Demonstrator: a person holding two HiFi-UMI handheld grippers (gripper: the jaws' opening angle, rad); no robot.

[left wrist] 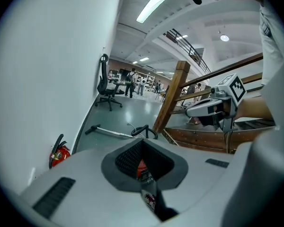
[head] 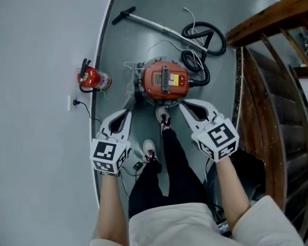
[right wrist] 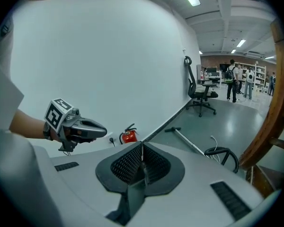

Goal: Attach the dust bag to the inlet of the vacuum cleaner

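Observation:
The red vacuum cleaner (head: pixel 165 79) stands on the grey floor below me, lid up, just past my shoes (head: pixel 164 119). I can make out no dust bag in any view. My left gripper (head: pixel 120 122) hangs in the air to the left of the vacuum. Its jaws stand a little apart and hold nothing, and a sliver of the red vacuum (left wrist: pixel 141 165) shows through the gap. My right gripper (head: pixel 195 109) is held level with it on the right. Its pads meet along a line (right wrist: pixel 142 145) with nothing between them.
A black hose (head: pixel 205 37) and a metal wand (head: pixel 154 24) lie beyond the vacuum, with a white cable looped around them. A red fire extinguisher (head: pixel 94 78) stands by the white wall. A wooden stair railing (head: pixel 267 60) runs close on the right.

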